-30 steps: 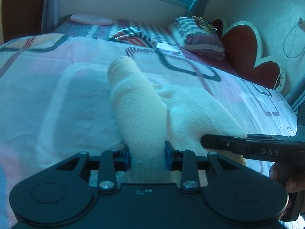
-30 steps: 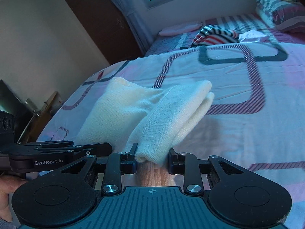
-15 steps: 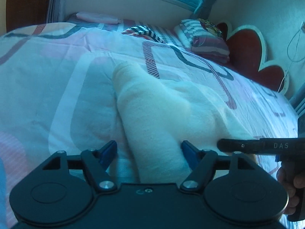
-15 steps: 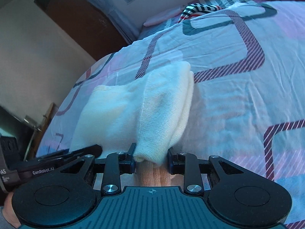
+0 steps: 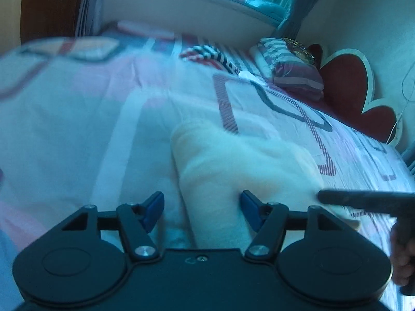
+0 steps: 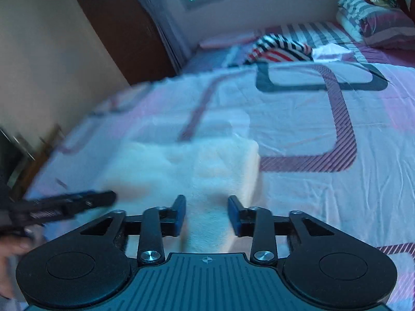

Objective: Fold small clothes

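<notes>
Closest in, both grippers have let go. The left gripper (image 5: 202, 208) has its blue pads spread wide, with the cream garment (image 5: 233, 176) lying between them but not pinched. The right gripper (image 6: 207, 215) looks the same in its own view: jaws apart, with a strip of the cream cloth running up the gap and neither pad touching it, as far as I can tell. Both frames are pretty smeared, so I wouldn't swear the pads aren't brushing the fabric.

The garment is a chunky folded bundle flat on the bed (image 6: 324, 181), sitting on the pink and white patterned cover. The fold edge on the right side looks stacked a few layers thick.

Here's what could go sideways: the knit is soft and fuzzy, so if either gripper backs out at an angle, a pad could snag the top layer and drag the fold open. The soft, wrinkly cover won't hold the bundle square if it gets nudged, either.

Further back there's a striped garment (image 6: 280, 49) heaped near the head of the bed, probably next in line. Beyond that sit a striped pillow (image 5: 290, 70) and the red headboard (image 5: 347, 83).
</notes>
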A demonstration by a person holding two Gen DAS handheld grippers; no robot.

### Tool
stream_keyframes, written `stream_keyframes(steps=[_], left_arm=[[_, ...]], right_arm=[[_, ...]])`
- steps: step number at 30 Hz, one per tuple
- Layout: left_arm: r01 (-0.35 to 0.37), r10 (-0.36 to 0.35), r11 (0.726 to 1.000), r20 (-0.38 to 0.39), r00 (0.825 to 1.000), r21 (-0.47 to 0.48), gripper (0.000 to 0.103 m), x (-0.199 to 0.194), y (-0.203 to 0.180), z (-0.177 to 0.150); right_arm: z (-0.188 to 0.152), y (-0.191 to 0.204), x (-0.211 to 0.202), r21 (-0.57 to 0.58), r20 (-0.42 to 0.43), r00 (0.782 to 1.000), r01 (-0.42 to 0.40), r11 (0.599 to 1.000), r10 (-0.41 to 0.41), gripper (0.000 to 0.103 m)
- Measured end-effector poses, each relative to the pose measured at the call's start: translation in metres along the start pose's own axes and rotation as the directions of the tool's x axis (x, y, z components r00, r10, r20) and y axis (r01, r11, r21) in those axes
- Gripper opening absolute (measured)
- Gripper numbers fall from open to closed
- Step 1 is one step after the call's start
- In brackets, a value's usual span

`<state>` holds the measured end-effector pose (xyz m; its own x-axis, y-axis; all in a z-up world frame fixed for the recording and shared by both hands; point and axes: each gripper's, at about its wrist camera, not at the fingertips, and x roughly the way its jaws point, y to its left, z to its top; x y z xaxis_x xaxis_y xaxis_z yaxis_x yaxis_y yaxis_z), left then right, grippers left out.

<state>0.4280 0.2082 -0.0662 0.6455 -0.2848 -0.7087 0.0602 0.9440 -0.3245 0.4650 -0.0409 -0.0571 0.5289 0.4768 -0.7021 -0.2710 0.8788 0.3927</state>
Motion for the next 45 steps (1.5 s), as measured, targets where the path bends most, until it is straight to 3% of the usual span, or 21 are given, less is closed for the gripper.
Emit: stream_keyframes(steps=[4, 6, 9, 12, 15, 19, 23, 27, 37, 45], left_arm=[[0.000, 0.000, 0.999, 0.002, 1.000, -0.039, 0.066, -0.007, 0.002, -0.002], [-0.007, 0.007, 1.000, 0.023, 1.000, -0.023, 0.061, -0.021, -0.003, -0.006], [0.010, -0.009, 1.000, 0.043, 0.999, -0.020, 0.060, -0.042, -0.009, -0.023], [0.002, -0.002, 1.000, 0.027, 1.000, -0.005, 0.059, -0.049, -0.016, -0.042], [-0.003, 0.003, 1.000, 0.012, 1.000, -0.021, 0.061, -0.047, -0.019, -0.055], [-0.027, 0.027, 1.000, 0.013, 1.000, -0.013, 0.061, -0.053, -0.022, -0.063], [-0.045, 0.045, 0.999, 0.004, 0.999, 0.018, 0.058, -0.065, -0.029, -0.075], [-0.064, 0.064, 0.998, -0.007, 0.998, 0.025, 0.058, -0.076, -0.034, -0.096], [-0.125, 0.126, 0.991, -0.026, 0.992, 0.038, 0.060, -0.102, -0.052, -0.134], [-0.185, 0.188, 0.979, -0.022, 0.982, 0.089, 0.062, -0.101, -0.062, -0.146]], right_arm=[[-0.002, -0.004, 0.008, -0.014, -0.011, 0.998, 0.069, 0.998, -0.069, 0.030], [-0.004, 0.001, -0.006, -0.036, 0.018, 0.996, 0.088, 0.995, -0.087, 0.030], [-0.017, 0.015, -0.032, -0.074, 0.051, 0.997, 0.064, 0.995, -0.060, 0.030], [-0.038, 0.033, -0.044, -0.115, 0.028, 0.999, 0.033, 0.993, -0.030, 0.030], [-0.053, 0.040, -0.037, -0.147, 0.001, 0.997, 0.078, 0.986, -0.078, 0.030], [-0.056, 0.033, -0.035, -0.096, -0.016, 0.994, 0.105, 0.990, -0.107, 0.030], [-0.059, 0.043, -0.056, -0.118, 0.000, 0.997, 0.083, 0.990, -0.083, 0.030], [-0.087, 0.059, -0.067, -0.165, -0.037, 0.997, 0.055, 0.985, -0.062, 0.030], [-0.135, 0.054, -0.074, -0.168, -0.074, 0.990, 0.106, 0.980, -0.120, 0.030], [-0.136, 0.050, -0.070, -0.144, -0.064, 0.992, 0.096, 0.985, -0.106, 0.030]])
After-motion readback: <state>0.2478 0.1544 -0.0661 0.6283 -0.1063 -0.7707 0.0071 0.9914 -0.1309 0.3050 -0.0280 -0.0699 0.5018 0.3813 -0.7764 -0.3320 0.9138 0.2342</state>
